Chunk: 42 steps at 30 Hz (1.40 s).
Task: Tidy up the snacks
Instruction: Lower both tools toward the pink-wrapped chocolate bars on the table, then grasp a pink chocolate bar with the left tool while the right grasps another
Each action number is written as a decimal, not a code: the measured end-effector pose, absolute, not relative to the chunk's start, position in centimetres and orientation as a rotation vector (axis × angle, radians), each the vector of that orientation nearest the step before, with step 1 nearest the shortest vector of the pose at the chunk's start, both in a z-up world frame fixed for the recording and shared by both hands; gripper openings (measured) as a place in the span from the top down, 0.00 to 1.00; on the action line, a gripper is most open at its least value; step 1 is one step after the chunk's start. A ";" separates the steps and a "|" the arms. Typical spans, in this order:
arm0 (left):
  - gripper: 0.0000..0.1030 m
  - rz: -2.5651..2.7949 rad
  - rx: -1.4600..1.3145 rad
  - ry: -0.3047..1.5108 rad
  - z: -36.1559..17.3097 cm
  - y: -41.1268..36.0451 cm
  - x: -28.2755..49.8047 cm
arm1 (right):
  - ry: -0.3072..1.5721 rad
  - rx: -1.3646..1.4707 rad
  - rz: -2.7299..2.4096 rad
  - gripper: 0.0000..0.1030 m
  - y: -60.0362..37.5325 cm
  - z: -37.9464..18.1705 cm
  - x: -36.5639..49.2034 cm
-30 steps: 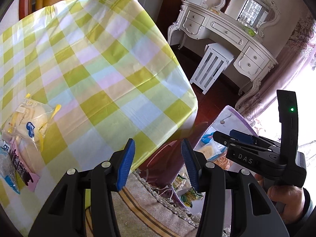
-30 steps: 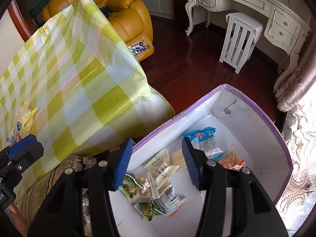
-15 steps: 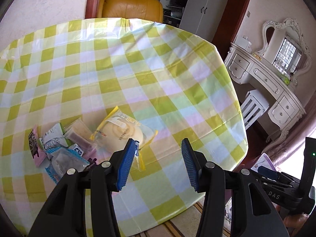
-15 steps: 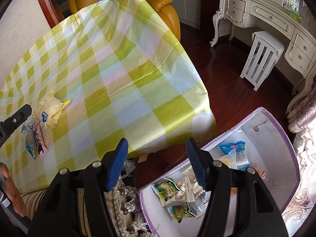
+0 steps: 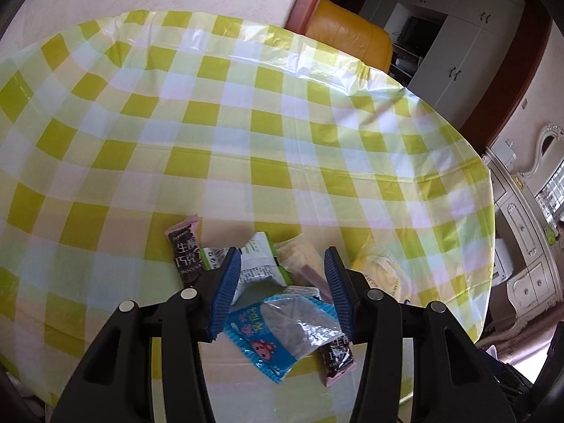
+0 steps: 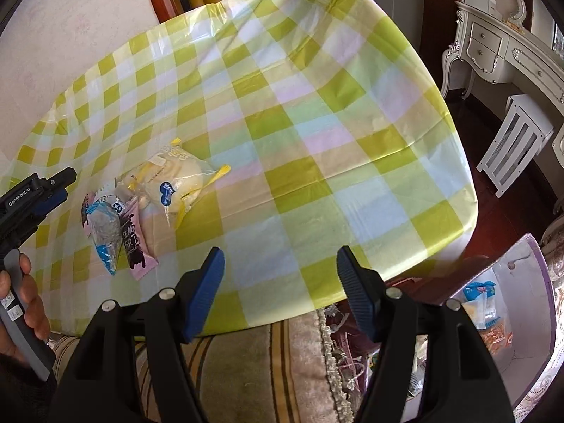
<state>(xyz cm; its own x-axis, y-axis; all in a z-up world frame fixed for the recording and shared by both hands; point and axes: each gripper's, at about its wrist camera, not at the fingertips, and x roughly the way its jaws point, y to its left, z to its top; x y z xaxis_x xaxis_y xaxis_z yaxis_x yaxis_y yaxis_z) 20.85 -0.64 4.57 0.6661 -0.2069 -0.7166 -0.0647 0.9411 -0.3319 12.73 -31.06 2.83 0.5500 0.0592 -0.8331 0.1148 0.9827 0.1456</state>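
My left hand-held gripper (image 5: 278, 289) has swung from the box (image 6: 528, 257) back over the snack pile (image 5: 282, 303) at the bench's (image 5: 246, 134) near left, open around a blue packet (image 5: 282, 335). The right hand-held gripper (image 6: 278, 275) hangs open, empty; I judge the next pickup begins.

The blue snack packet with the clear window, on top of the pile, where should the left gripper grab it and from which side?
Grip the blue snack packet across its puffed clear middle, coming straight down from above. It lies flat on top of the pile, and the left gripper hangs over it with jaws open on either side.
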 end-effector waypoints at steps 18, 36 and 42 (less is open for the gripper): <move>0.54 0.060 -0.543 0.900 0.2 7.7 21.9 | 1.035 -0.073 0.204 0.33 -18.6 1.5 16.0; 0.54 0.030 -0.431 0.973 -2.1 5.3 23.8 | 1.081 -0.151 0.243 0.34 -14.5 -1.1 18.5; 0.63 0.036 -0.343 0.984 -2.2 4.2 24.1 | 1.097 -0.147 0.244 0.47 -14.2 -1.6 19.0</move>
<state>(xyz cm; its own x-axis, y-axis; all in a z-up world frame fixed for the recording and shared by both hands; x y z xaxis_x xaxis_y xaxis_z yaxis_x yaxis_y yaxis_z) 24.05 4.22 -2.23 0.5576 -0.1242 -0.8208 -0.1838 0.9457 -0.2680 18.98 -14.21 -1.64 0.4329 0.1226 -0.8930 -0.2675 0.9636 0.0027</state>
